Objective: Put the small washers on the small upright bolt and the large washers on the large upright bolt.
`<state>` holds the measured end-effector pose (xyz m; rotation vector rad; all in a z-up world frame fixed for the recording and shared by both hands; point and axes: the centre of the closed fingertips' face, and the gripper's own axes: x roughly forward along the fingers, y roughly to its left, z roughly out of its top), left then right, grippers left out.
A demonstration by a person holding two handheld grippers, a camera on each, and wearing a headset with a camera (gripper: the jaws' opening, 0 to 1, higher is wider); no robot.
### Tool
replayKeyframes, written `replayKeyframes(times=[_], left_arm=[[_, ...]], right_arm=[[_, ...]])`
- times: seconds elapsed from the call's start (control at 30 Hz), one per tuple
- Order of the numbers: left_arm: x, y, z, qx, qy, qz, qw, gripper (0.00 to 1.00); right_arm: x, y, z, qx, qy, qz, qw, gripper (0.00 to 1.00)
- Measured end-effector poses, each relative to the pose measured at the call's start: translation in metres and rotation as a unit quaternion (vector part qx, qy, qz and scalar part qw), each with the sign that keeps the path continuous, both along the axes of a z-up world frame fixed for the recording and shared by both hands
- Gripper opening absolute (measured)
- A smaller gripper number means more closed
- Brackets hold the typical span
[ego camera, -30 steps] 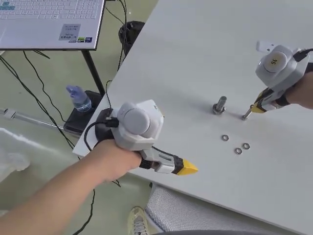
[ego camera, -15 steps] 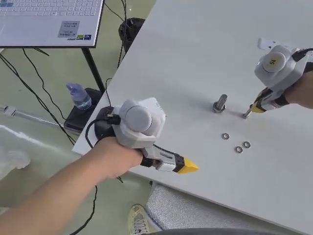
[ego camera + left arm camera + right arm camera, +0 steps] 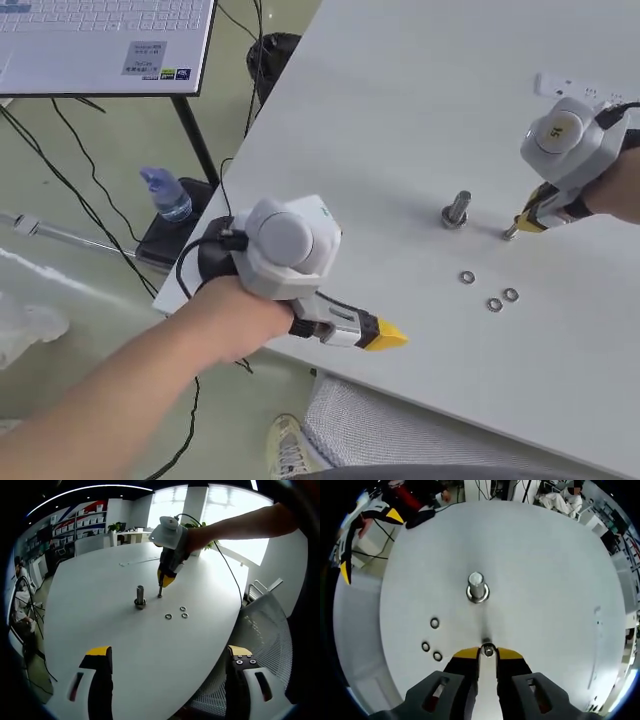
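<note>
A: Your right gripper (image 3: 525, 222) is clenched. Its yellow tips are pinched on the top of the small bolt (image 3: 488, 650), which stands on the white table (image 3: 400, 120).

B: Agreed. The large bolt (image 3: 477, 587) stands upright straight ahead of those jaws, near the small bolt but not touching it.

A: And your left gripper (image 3: 169, 651)?

B: You hold it released, with its jaws spread wide and nothing between them. It sits over the table's near edge, well apart from the work, and both bolts lie ahead of it.

A: Where are the washers (image 3: 434, 623)?

B: There are three, flat on the table off to the left of your right gripper's jaws. One lies alone, nearer the large bolt. The other two sit just beside each other, closer to the jaw. Whether they are small or large, I cannot tell.
</note>
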<state>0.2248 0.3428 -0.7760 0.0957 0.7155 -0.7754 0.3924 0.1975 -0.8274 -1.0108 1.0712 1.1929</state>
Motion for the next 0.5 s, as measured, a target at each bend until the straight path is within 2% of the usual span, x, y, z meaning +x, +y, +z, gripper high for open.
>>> replayKeyframes(times=[0.5], left_arm=[[0.001,0.003,-0.003,-0.001,0.004,-0.001,1.0000,0.94]], right_arm=[[0.001,0.000,-0.017,-0.008,0.005,0.002,1.0000,0.13]])
